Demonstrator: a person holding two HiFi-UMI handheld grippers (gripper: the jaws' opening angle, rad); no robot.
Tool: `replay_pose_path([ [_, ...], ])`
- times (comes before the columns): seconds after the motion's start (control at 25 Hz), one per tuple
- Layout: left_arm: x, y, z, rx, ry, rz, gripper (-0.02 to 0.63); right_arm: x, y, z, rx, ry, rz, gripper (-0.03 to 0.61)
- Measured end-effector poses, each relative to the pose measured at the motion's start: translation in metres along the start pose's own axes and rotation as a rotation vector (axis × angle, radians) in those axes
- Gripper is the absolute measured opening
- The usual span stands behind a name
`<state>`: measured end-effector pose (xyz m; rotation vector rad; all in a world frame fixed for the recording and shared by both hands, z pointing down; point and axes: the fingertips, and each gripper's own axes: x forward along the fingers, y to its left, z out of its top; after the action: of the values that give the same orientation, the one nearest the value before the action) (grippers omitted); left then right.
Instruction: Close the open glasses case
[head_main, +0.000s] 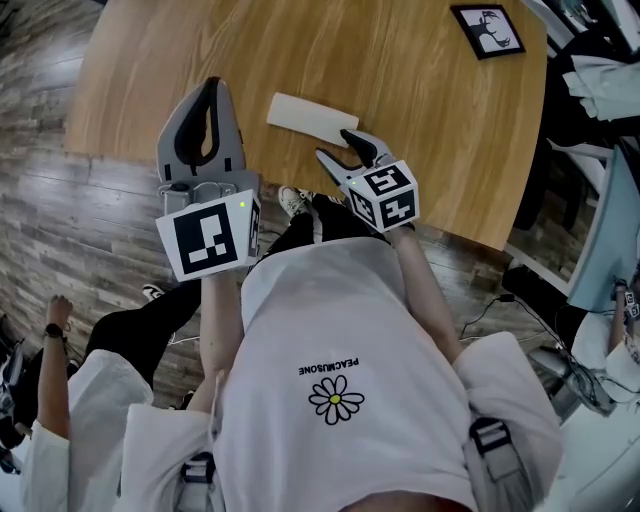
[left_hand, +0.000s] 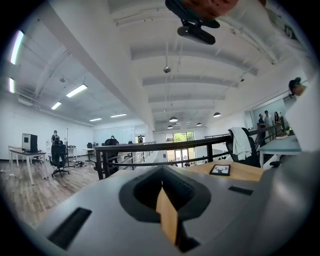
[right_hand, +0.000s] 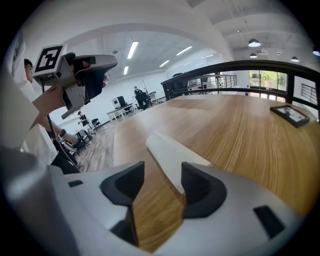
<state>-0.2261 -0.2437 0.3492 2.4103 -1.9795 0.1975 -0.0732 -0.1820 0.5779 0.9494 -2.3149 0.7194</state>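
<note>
A white, flat, oblong glasses case (head_main: 305, 115) lies on the round wooden table (head_main: 150, 70); I cannot see a raised lid. In the right gripper view the case (right_hand: 172, 155) lies just beyond the jaws, nearer the right one. My right gripper (head_main: 335, 146) is open and empty, low over the table's near edge, with its tips just short of the case. My left gripper (head_main: 212, 95) is raised to the left of the case and tilted up towards the ceiling. Its jaws meet at the tips and hold nothing. It shows again in the right gripper view as the left gripper (right_hand: 95, 67).
A small black-framed picture (head_main: 487, 30) lies at the table's far right. Chairs and clothing (head_main: 600, 70) crowd the right side beyond the table. Another person's arm (head_main: 55, 340) is at the lower left. Wooden floor surrounds the table.
</note>
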Motion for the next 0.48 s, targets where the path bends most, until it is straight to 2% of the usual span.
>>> replay_pose_path([
  [0.48,-0.0050,0.0013,-0.0006,0.002,-0.002,0.017,0.017,0.0023,-0.0002,-0.0022,-0.016,0.009,0.013,0.233],
])
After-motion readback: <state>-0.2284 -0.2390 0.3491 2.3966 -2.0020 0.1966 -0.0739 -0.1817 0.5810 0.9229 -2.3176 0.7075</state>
